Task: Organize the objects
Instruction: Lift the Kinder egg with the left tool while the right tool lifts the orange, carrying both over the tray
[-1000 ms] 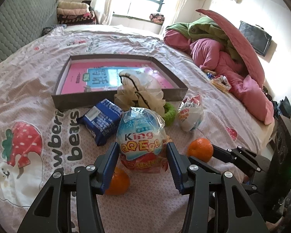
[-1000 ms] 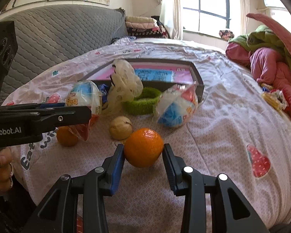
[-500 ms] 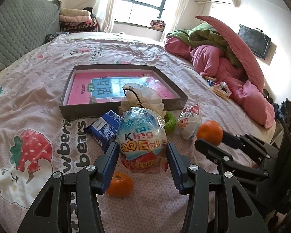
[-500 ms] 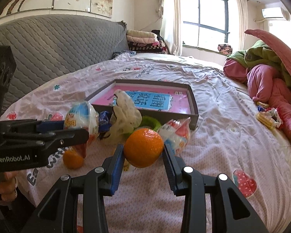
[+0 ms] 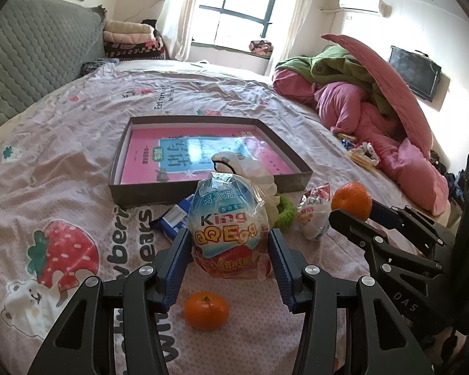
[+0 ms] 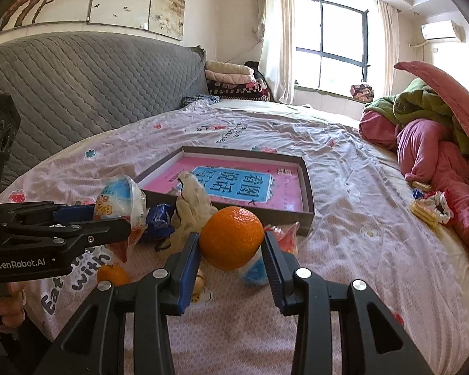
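Orange tangerine (image 6: 231,241) hiding snack packet (image 6: 253,268), half-seen

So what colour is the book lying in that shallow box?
Pink, with a light blue panel in the middle of the book; the right wrist view shows it best.

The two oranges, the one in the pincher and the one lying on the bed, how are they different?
The round orange held in the right gripper is up off the bedsheet, while the small orange lying on the pink bedsheet rests there untouched. The held one is squeezed between blue pads; the lying one sits below the left gripper, which holds a plastic-wrapped King QQ Egg toy. Both are round and bright orange.
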A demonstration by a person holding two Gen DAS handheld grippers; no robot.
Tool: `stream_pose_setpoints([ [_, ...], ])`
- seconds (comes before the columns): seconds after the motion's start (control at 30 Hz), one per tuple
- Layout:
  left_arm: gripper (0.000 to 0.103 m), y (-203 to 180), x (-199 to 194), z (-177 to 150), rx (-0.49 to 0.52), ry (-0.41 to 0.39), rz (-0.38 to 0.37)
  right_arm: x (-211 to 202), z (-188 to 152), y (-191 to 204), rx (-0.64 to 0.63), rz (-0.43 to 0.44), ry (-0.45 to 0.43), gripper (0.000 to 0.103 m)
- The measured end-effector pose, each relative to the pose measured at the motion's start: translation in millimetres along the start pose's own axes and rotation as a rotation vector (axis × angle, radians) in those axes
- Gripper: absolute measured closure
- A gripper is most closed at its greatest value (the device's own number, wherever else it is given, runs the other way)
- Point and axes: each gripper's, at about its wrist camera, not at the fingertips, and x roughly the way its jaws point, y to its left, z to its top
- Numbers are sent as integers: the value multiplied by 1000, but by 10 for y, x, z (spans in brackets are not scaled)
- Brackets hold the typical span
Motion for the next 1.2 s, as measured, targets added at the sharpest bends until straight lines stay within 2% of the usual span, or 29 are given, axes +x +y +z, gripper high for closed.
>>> stream_pose_setpoints([
  [0.73, 51, 192, 185, 349, -2, -42, 41, 222, 229, -77, -27, -9, -31, 63],
  [1.2, 51, 405, 427, 535, -16, -35, 43, 448, 350, -210, -16, 1, -10, 63],
])
